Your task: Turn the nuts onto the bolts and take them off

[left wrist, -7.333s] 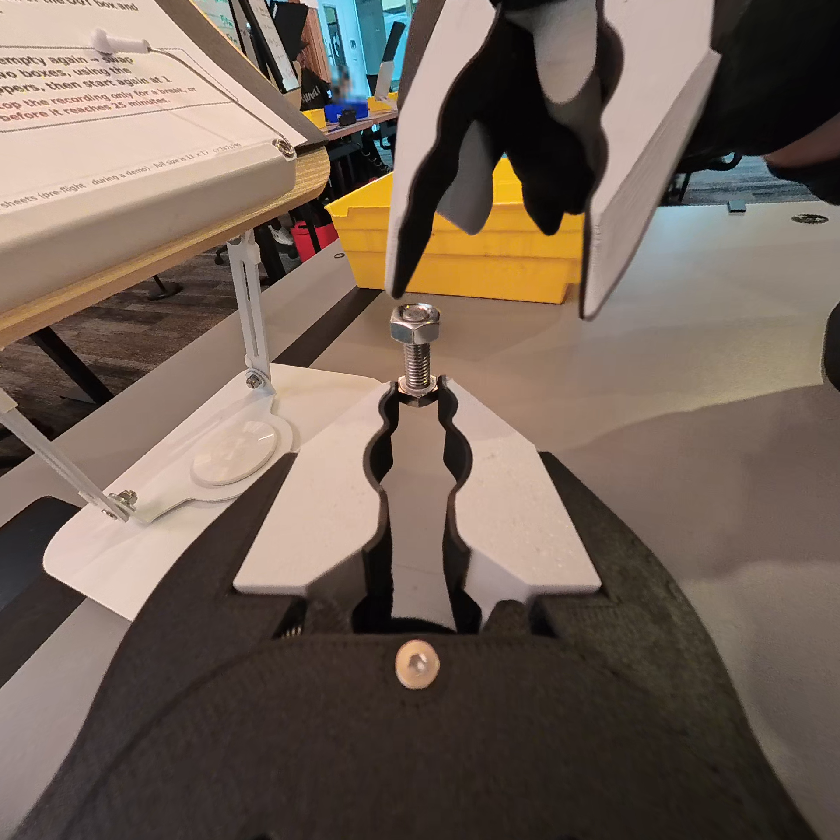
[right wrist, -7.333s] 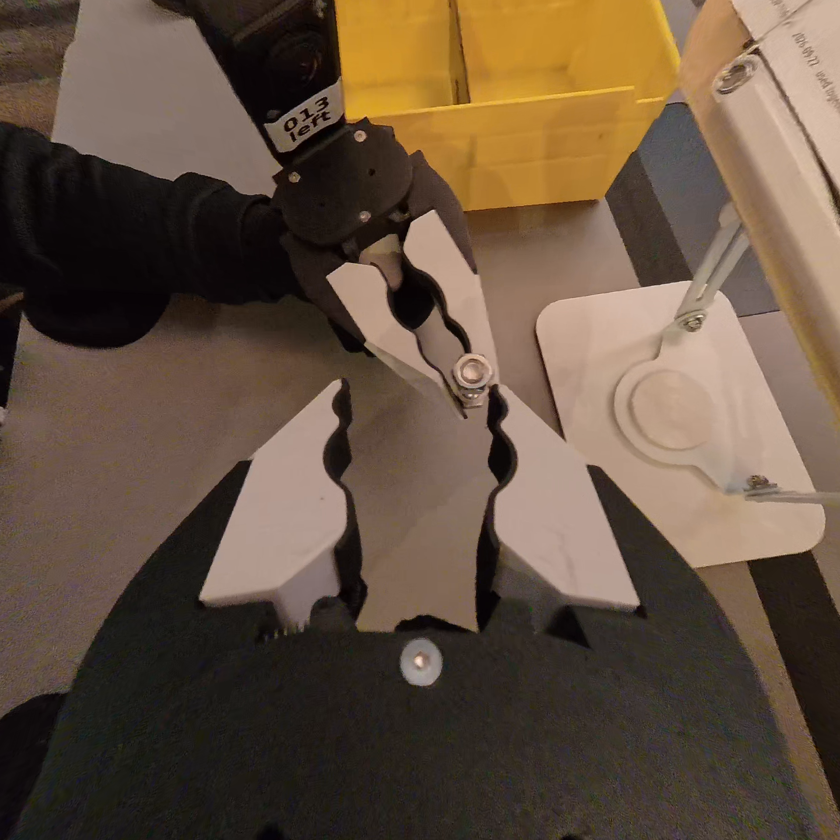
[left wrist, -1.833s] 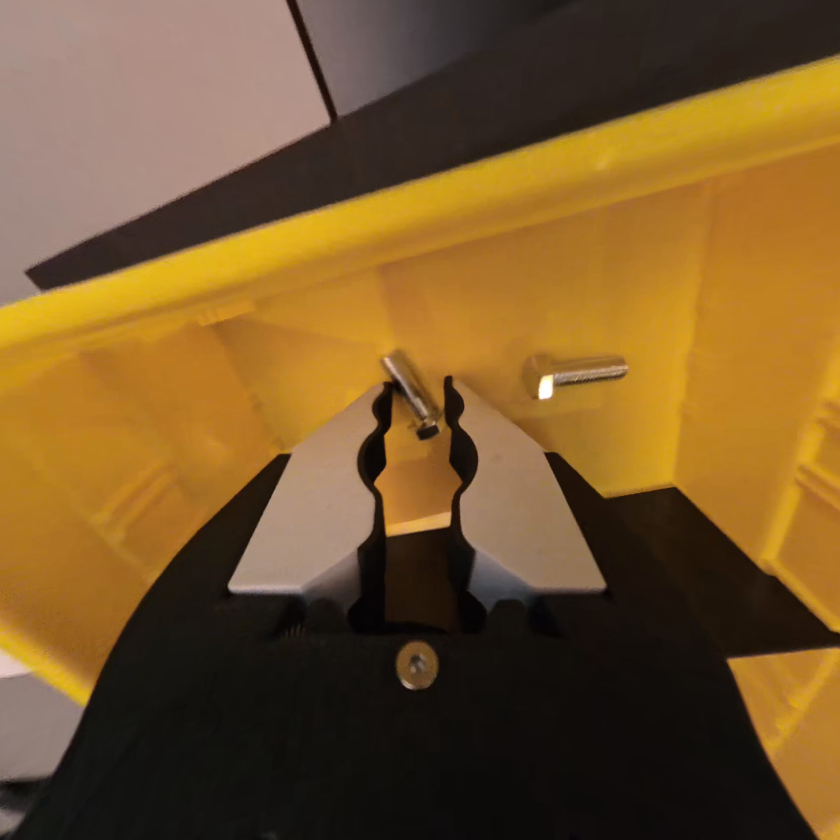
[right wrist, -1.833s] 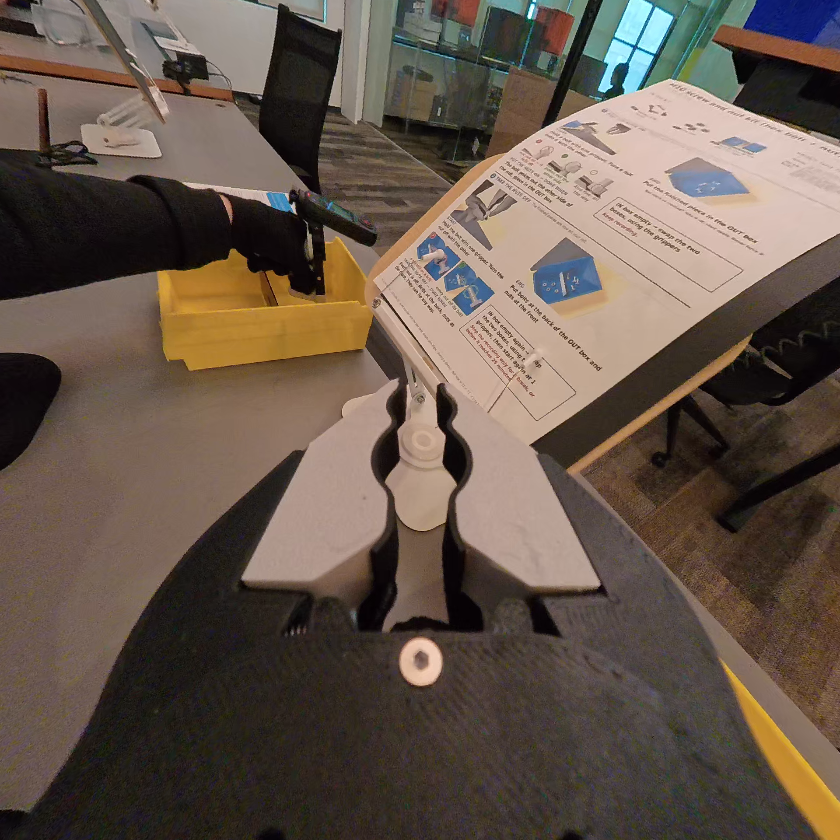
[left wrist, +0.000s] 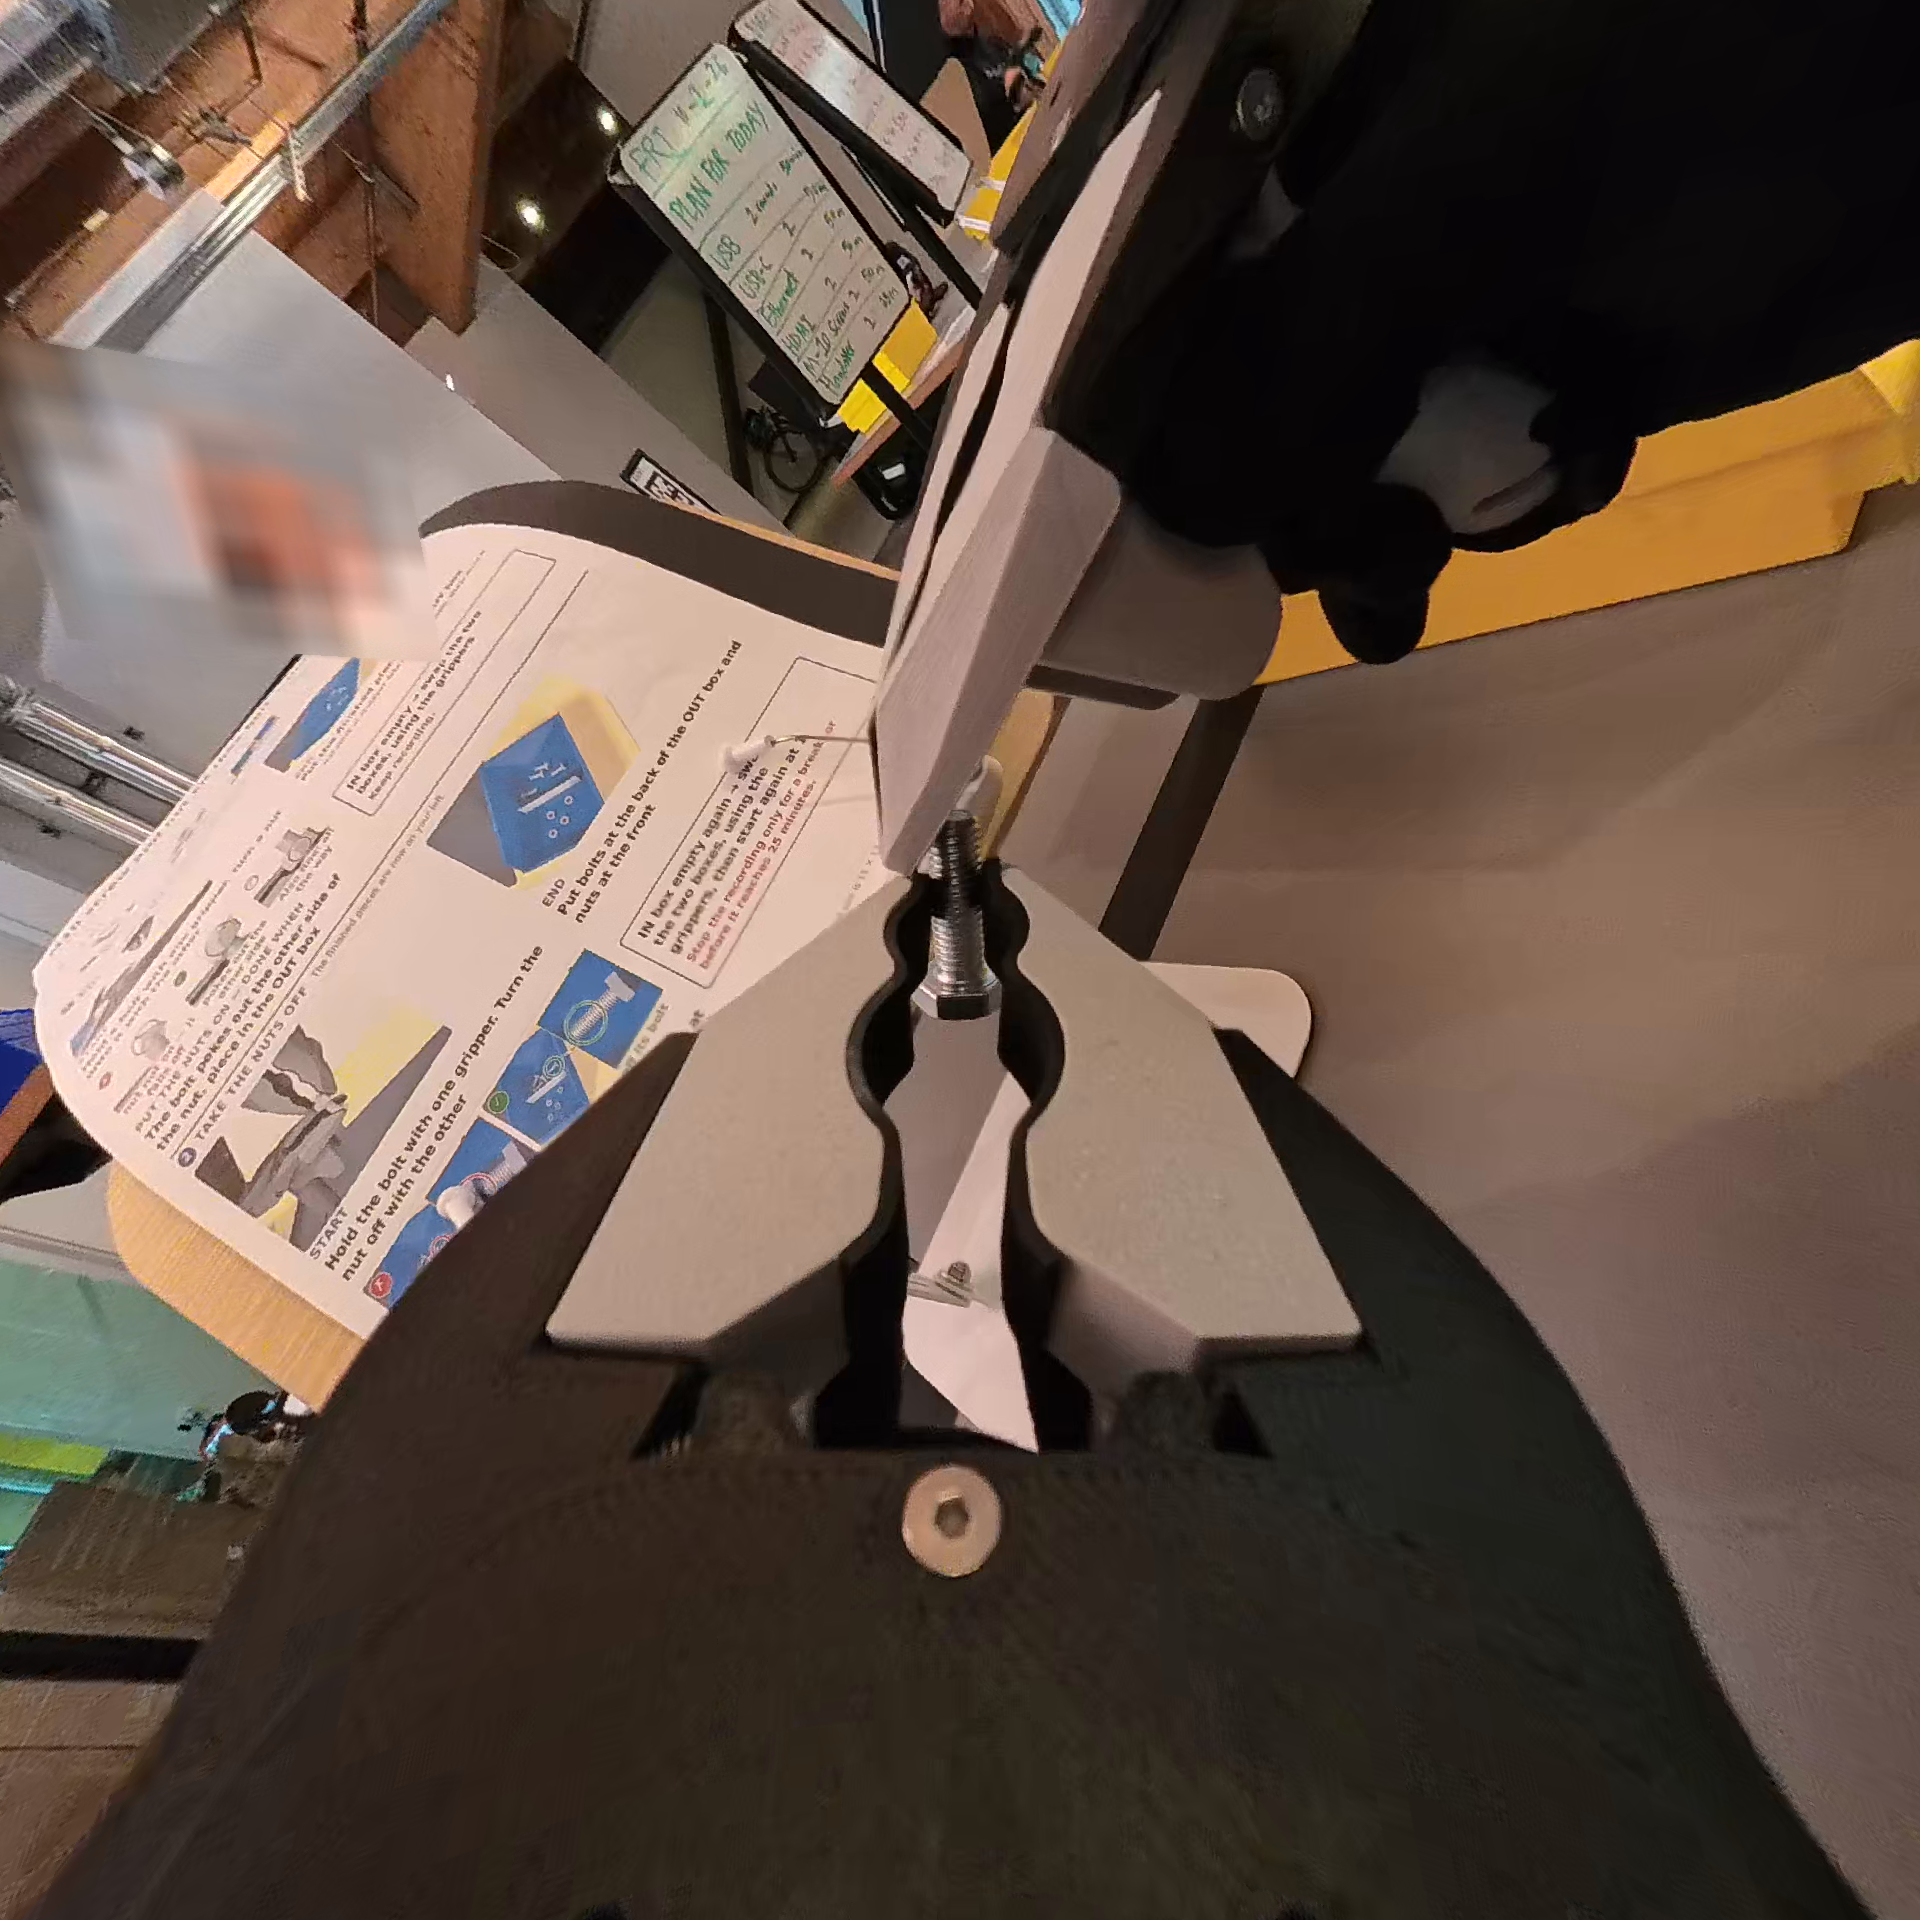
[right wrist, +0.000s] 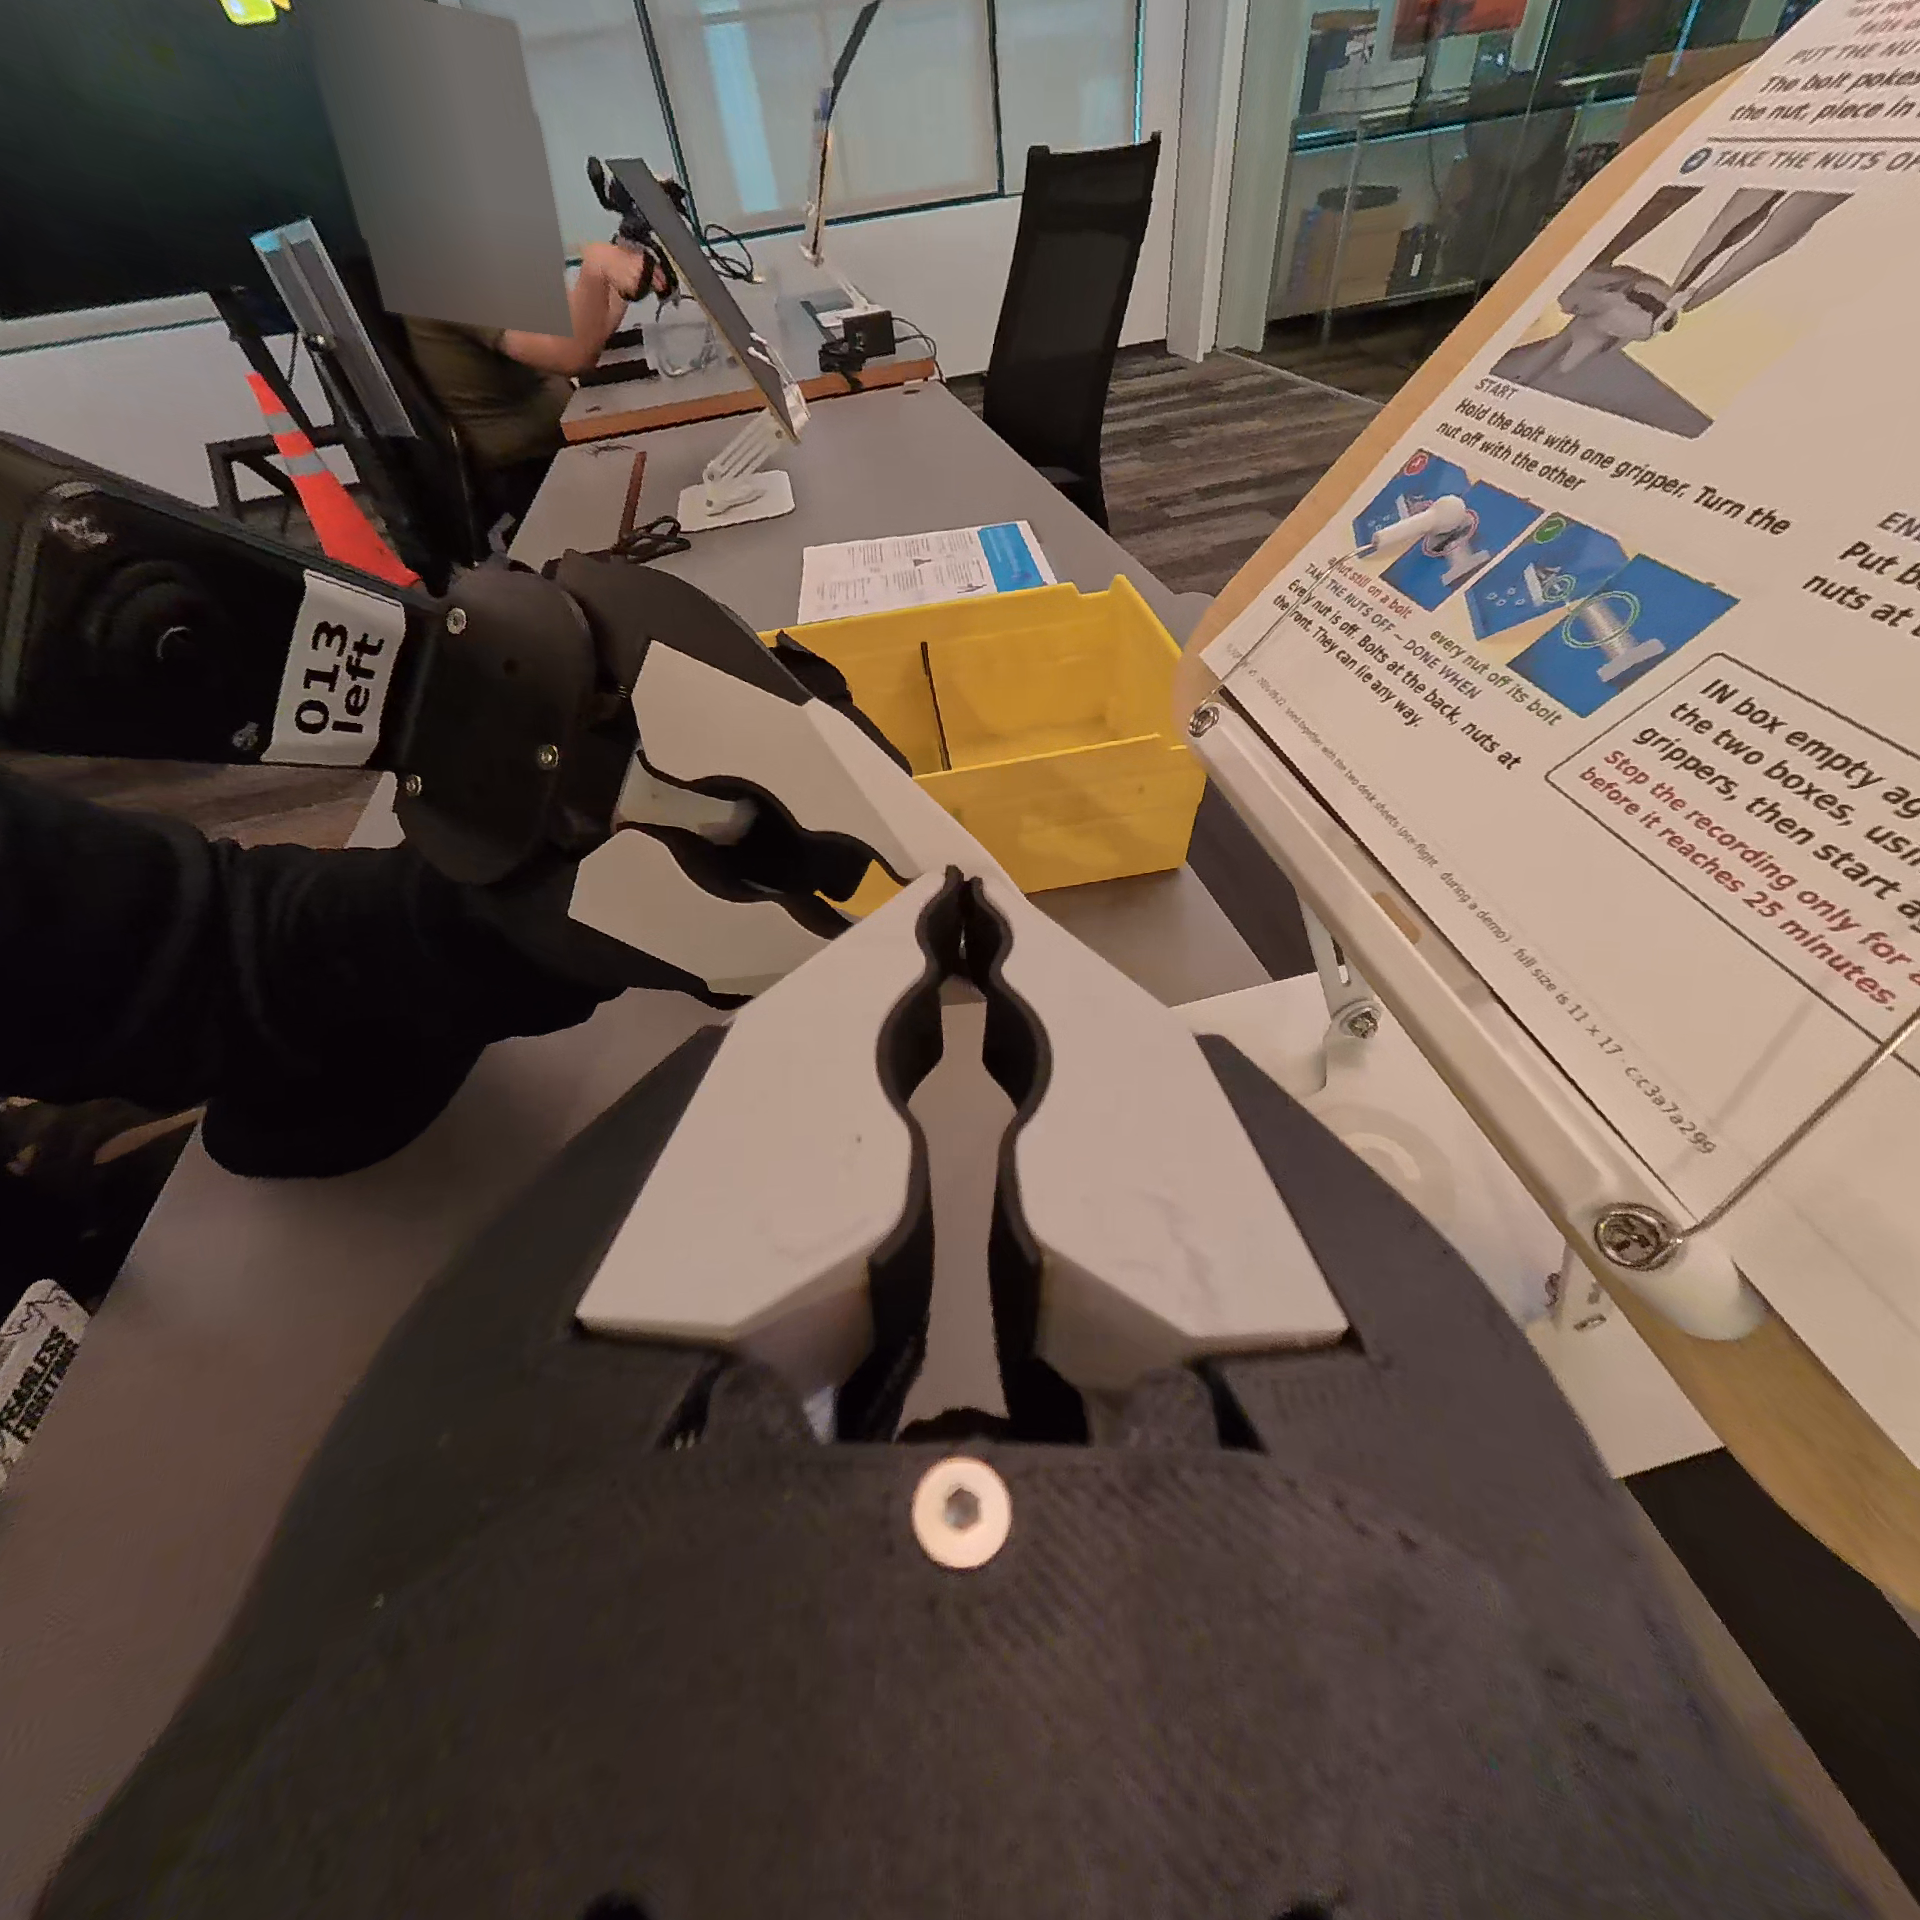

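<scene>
An open office lay behind the work: a grey counter carried a yellow bin with a divider, and a tilted stand held a printed instruction sheet to the right of the bin. Farther back a person sat at another desk, near a black chair.

The left claw was closed on a bolt, its hex head sitting between the fingers and the threaded shank pointing out past the tips. The right claw met that shank end from above, and in its own view its tips were drawn nearly together (whatever sat between them was too dark and small to make out, so I cannot tell whether it gripped a nut or the thread). Both claws were held above the counter, just in front of the bin, by black-gloved hands.
</scene>
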